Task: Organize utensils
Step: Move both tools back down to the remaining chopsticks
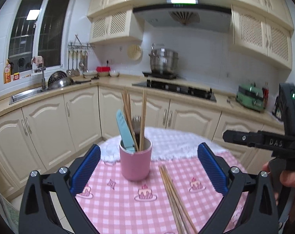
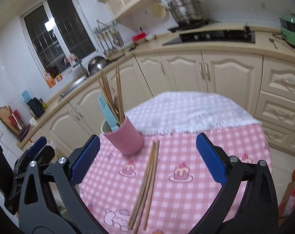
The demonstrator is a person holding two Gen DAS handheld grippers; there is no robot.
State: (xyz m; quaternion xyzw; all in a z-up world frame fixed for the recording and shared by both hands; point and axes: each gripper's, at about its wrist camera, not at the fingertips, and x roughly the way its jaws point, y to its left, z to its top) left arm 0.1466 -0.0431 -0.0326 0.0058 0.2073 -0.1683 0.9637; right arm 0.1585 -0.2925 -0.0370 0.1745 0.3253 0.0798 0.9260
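Note:
A pink cup (image 1: 135,160) stands on the pink checked tablecloth (image 1: 118,204) and holds wooden chopsticks (image 1: 142,117), a light blue knife (image 1: 124,130) and a fork. A loose bundle of wooden chopsticks (image 1: 175,197) lies on the cloth to the cup's right. My left gripper (image 1: 149,170) is open and empty, its blue pads either side of the cup, short of it. In the right wrist view the cup (image 2: 126,136) stands left of centre and the loose chopsticks (image 2: 147,181) lie between the pads. My right gripper (image 2: 148,159) is open and empty above them.
The small round table (image 2: 235,117) has a white cloth on its far half. Cream kitchen cabinets (image 1: 79,117) and a counter with sink, stove (image 1: 176,88) and steel pot (image 1: 163,60) run behind. The right gripper's body (image 1: 284,136) shows at the left view's right edge.

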